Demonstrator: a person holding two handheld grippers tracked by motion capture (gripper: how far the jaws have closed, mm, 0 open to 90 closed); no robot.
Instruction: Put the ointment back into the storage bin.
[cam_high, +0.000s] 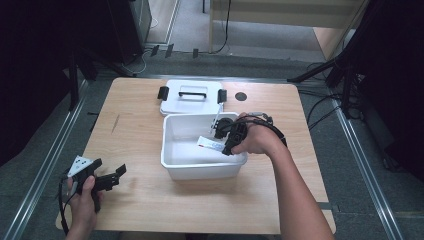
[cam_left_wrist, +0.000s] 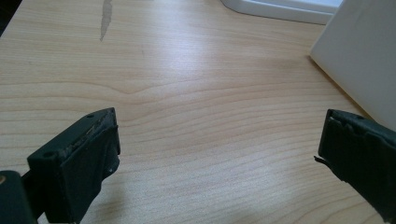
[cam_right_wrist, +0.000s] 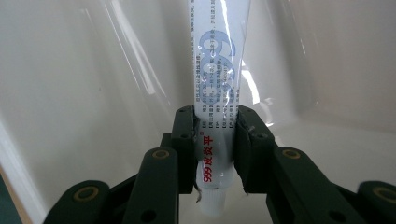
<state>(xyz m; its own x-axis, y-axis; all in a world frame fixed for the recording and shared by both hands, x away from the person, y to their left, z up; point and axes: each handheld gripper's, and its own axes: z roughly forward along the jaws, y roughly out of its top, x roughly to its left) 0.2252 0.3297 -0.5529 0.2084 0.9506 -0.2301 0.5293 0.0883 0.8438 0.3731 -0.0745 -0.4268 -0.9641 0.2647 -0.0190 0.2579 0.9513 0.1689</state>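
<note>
One tube (cam_right_wrist: 217, 116) is clamped by the right hand-held gripper (cam_right_wrist: 215, 140) inside the bin (cam_high: 200, 172); slippage is risked if tilted, while the left hand-held gripper (cam_left_wrist: 219, 154) is held wide open, empty.

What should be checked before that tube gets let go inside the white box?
1. Tube held firmly between the right gripper jaws: ok, both jaws press its sides.
2. Tube is over the inside of the box, not the table: ok, white walls surround it.
3. Tube already touching the box floor: cannot tell.
4. Lid out of the way: ok, it lies behind the box on the table.
5. Left gripper clear of the box: ok, it sits open near the table's front left, holding nothing.
</note>
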